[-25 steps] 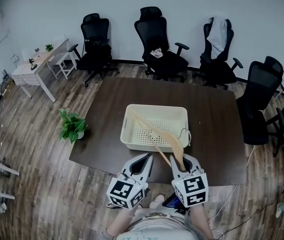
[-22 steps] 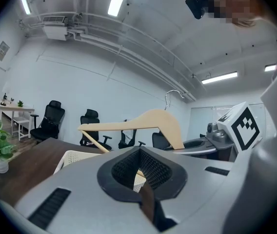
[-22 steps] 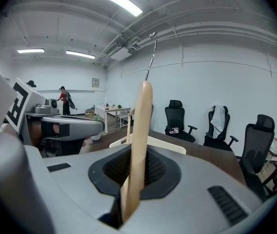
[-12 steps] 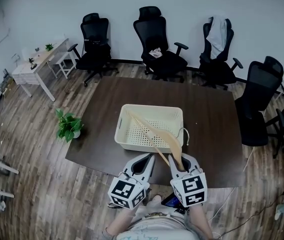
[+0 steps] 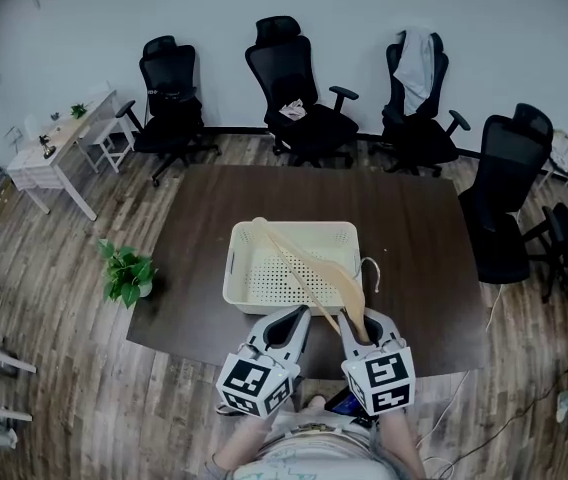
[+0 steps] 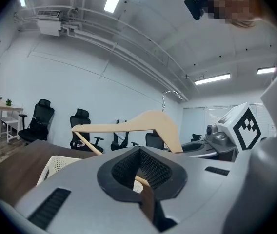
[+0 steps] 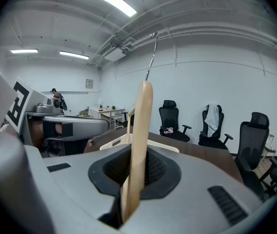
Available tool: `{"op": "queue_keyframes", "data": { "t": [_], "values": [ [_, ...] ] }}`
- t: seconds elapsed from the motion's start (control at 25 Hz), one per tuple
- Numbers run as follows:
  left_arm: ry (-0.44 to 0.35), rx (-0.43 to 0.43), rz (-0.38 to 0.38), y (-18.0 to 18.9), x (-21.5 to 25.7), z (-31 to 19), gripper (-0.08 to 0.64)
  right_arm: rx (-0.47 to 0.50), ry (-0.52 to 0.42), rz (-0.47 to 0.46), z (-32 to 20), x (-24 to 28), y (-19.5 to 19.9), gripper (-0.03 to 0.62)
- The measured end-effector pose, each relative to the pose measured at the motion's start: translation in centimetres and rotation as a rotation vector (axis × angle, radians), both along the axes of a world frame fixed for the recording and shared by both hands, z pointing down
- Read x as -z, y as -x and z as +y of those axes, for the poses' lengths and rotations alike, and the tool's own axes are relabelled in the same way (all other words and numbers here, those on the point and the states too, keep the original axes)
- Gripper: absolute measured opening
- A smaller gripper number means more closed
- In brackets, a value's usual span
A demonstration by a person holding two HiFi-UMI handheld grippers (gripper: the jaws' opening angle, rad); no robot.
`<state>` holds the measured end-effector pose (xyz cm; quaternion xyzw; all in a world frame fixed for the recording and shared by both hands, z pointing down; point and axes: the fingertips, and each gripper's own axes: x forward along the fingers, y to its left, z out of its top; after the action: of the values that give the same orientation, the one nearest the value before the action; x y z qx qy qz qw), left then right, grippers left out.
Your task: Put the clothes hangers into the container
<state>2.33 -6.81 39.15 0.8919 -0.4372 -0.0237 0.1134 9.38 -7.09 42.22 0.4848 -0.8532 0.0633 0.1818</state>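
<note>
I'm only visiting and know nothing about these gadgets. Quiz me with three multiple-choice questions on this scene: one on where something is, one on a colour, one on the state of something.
1. Where does the basket stand?
A. on the dark table
B. on a shelf
C. on a sofa

2. What colour is the hanger?
A. red
B. pale wood
C. black

3. How do the jaws of the right gripper stand?
A. wide open with nothing in them
B. shut on a cup
C. shut on the hanger

Answers:
1 A: the head view shows the basket resting on the tabletop.
2 B: the hanger is light tan wood with a metal hook.
3 C: the right gripper view shows the hanger's wood clamped between the jaws.
</note>
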Motion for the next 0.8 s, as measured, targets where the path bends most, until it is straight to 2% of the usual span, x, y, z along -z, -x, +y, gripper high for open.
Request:
{"op": "queue_keyframes", "data": {
  "t": [0.4,0.8],
  "values": [
    [0.010,-0.072,0.008,1.9,-0.3,-4.2,0.011,-0.065,0.013,0.015,-3.6,-0.2,2.0,0.034],
    [0.017,-0.106,0.019,5.2,-0.8,-8.5,0.011,-0.095,0.022,0.030,-7.4,-0.7,5.4,0.034]
  ]
}}
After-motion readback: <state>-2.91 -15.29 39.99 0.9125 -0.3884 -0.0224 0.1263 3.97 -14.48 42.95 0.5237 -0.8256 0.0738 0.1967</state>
